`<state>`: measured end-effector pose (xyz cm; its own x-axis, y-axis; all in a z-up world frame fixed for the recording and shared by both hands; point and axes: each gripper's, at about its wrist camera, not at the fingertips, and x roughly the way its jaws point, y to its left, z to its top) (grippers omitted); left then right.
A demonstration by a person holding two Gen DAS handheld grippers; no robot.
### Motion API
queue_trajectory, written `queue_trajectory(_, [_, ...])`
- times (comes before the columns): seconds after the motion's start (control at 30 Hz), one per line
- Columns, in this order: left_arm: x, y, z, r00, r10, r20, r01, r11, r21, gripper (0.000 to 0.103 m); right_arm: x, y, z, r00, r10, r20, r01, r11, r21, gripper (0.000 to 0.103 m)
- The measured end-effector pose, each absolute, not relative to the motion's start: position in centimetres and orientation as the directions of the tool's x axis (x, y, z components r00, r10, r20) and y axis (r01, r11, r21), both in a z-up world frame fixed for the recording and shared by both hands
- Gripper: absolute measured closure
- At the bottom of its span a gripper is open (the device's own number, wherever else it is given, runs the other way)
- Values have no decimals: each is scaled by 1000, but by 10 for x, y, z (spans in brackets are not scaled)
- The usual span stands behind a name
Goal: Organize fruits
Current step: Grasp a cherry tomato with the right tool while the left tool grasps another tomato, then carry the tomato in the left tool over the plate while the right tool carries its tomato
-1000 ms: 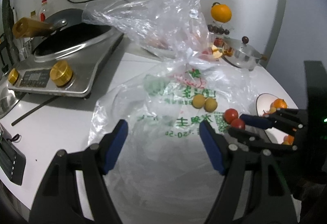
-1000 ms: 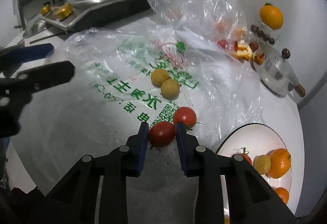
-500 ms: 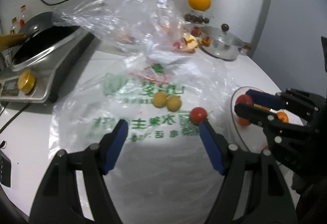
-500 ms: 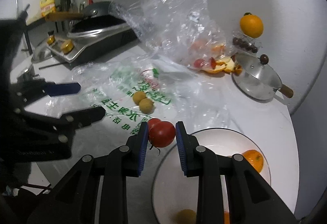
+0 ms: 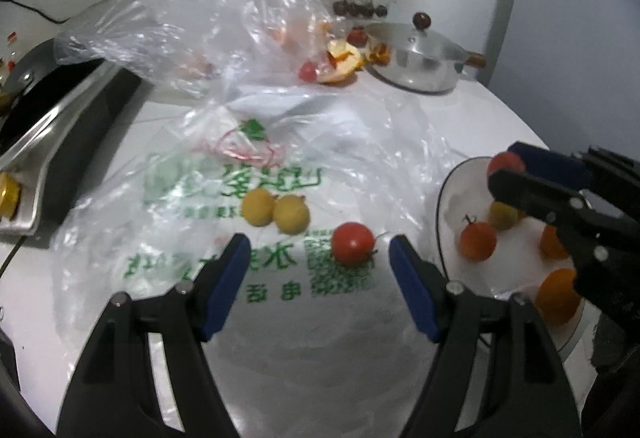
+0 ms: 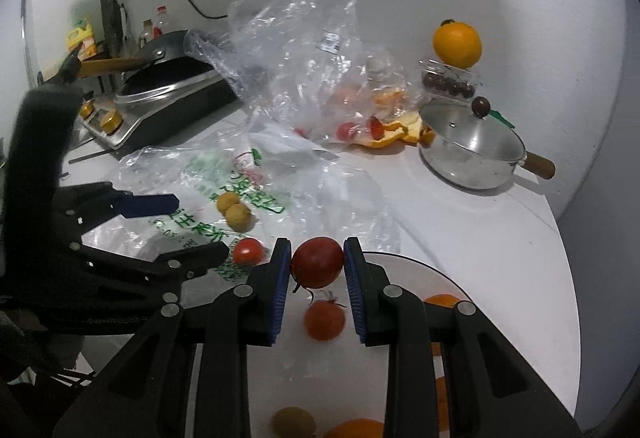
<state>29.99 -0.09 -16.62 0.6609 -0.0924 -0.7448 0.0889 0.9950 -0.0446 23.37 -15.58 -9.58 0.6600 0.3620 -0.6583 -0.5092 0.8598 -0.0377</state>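
The fruits lie scattered across the white worktop (image 6: pixel 472 222), and left to right they run like this: two small yellow fruits (image 5: pixel 276 212) rest touching each other on a flattened plastic bag (image 5: pixel 200 234), then a loose red tomato (image 5: pixel 353 243) sits just ahead of the left gripper (image 5: pixel 320 284), whose fingers stand wide with nothing between them. Further right, the right gripper (image 6: pixel 316 284) has its fingers closed narrow on a second red tomato (image 6: pixel 317 267), held above the near rim of a white plate (image 6: pixel 516 334) that already carries several orange and red fruits. These tomatoes look light, smooth and thin-skinned, so they probably bruise or slip under a hard squeeze; gripping across the widest part, as here, seems best. The bag bears green printed characters, too blurred and inverted to read.
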Motion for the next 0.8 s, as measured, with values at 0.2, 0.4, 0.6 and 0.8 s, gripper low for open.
queue_trajectory(0.2, [317,-3,-183,604,-120,-788,83,993,-87,47,239,-168,-97,670,356,-651,-490,871,-28,74])
queue_trajectory(0.4, [322,-7,-189,581,-167,-796,116,986,-122,68,244,-175,-101,671,343,-657,-473,881,-24,74])
queue_trajectory(0.6, [319,-7,-188,591,-199,-782,133,980,-149,74,244,-175,-101,672,334,-661,-468,883,-29,74])
queue_trajectory(0.8, [305,-3,-175,619,-213,-756,143,977,-158,74,241,-175,-99,678,330,-657,-464,885,-36,74])
